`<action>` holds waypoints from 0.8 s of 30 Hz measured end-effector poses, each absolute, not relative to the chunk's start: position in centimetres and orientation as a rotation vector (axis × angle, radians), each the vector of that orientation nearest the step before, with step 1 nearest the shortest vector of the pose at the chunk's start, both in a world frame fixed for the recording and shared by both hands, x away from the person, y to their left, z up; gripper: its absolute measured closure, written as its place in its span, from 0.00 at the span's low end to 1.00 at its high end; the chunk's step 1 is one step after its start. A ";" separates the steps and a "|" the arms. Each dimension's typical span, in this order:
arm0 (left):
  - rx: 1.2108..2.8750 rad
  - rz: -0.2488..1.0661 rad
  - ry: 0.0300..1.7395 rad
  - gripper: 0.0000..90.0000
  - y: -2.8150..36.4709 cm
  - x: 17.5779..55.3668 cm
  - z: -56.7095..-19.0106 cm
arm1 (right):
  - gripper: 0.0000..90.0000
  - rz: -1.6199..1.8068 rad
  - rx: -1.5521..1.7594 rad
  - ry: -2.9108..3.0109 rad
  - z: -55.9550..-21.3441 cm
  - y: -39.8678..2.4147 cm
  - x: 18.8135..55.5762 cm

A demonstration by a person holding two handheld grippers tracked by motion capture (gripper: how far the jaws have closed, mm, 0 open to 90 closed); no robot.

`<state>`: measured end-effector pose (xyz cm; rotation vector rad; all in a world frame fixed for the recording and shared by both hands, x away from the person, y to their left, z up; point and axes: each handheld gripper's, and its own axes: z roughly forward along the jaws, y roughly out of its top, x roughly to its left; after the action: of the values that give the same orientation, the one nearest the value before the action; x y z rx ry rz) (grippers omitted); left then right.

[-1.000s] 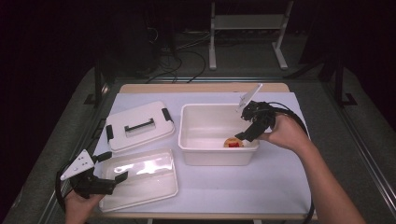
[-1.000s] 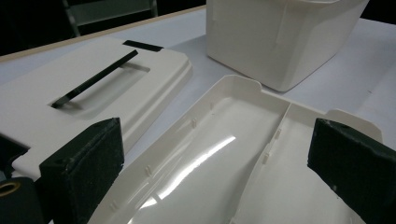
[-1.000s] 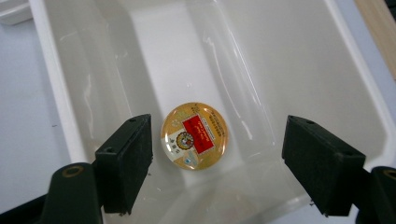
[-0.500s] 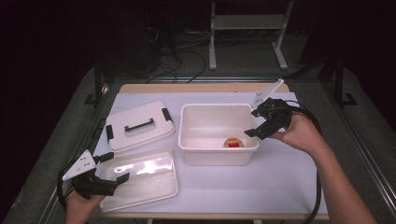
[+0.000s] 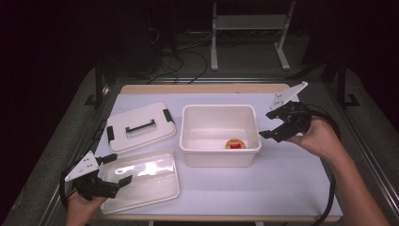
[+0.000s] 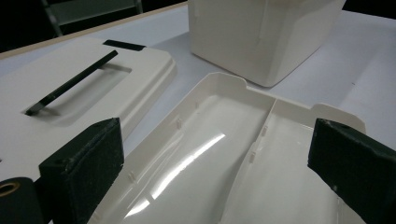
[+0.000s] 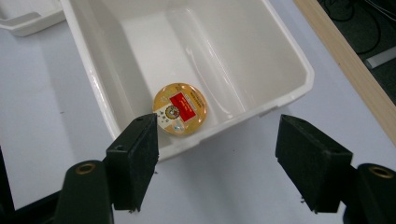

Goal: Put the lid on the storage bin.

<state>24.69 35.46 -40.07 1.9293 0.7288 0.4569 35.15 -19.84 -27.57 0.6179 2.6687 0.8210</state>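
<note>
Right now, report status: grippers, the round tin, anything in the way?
Left gripper open at clear tray. Right gripper open, empty, jaws just narrowed. Round tin in white bin. Nothing blocking.

White bin (image 5: 220, 149); round tin (image 7: 180, 109) orange-gold (red label); white lid (image 5: 139, 127), black handle.

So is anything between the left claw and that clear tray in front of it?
Nothing visible. The left claw is open right at the edge of the tray; the lid lies beside the tray and the bin beyond it.
</note>
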 end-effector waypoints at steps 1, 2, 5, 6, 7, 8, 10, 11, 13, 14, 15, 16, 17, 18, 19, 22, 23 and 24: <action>1.933 0.455 0.729 0.03 35.3 24.7 -40.1 | 0.34 0.833 0.623 2.651 -27.6 -20.5 34.9; 1.933 0.454 0.726 0.03 35.3 24.7 -40.0 | 0.34 0.839 0.633 2.646 -27.7 -20.7 34.9; 1.932 0.450 0.724 0.03 35.3 24.7 -40.0 | 0.34 0.847 0.654 2.641 -27.9 -21.3 34.7; 1.932 0.449 0.723 0.03 35.3 24.7 -40.0 | 0.34 0.852 0.658 2.635 -28.0 -21.6 34.7; 1.930 0.446 0.724 0.03 35.3 24.7 -40.0 | 0.34 0.867 0.676 2.626 -28.3 -22.2 34.5; 1.930 0.446 0.724 0.03 35.3 24.7 -40.0 | 0.34 0.867 0.676 2.626 -28.3 -22.2 34.5; 1.931 0.443 0.724 0.03 35.2 24.7 -40.1 | 0.34 0.867 0.689 2.622 -28.6 -22.7 34.4; 1.933 0.442 0.725 0.03 35.2 24.7 -40.1 | 0.34 0.874 0.697 2.617 -28.8 -22.9 34.3; 1.939 0.442 0.725 0.03 35.1 24.7 -40.2 | 0.34 0.888 0.726 2.609 -29.4 -23.7 34.0; 1.939 0.442 0.725 0.03 35.1 24.7 -40.2 | 0.34 0.888 0.726 2.609 -29.4 -23.7 34.0; 1.942 0.442 0.724 0.03 35.1 24.7 -40.2 | 0.34 0.890 0.735 2.608 -29.6 -23.9 33.8; 1.942 0.443 0.721 0.03 35.1 24.7 -40.1 | 0.34 0.891 0.742 2.605 -29.9 -24.1 33.8; 1.941 0.444 0.718 0.03 35.0 24.6 -40.1 | 0.34 0.891 0.755 2.600 -30.4 -24.5 33.6; 1.941 0.444 0.718 0.03 35.0 24.6 -40.1 | 0.34 0.891 0.755 2.600 -30.4 -24.5 33.6; 1.942 0.442 0.720 0.03 35.0 24.6 -40.1 | 0.34 0.904 0.760 2.597 -30.7 -24.6 33.4; 1.947 0.440 0.717 0.03 35.0 24.5 -40.0 | 0.34 0.914 0.774 2.599 -31.7 -25.0 33.0; 1.946 0.442 0.716 0.03 35.0 24.5 -39.9 | 0.34 0.914 0.774 2.599 -31.7 -25.0 33.0; 1.944 0.445 0.714 0.03 34.9 24.5 -39.8 | 0.34 0.922 0.780 2.592 -32.1 -25.3 32.8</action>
<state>24.46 34.95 -39.81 1.9439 0.7140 0.4450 32.77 -25.26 -32.14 0.7798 2.5923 0.9217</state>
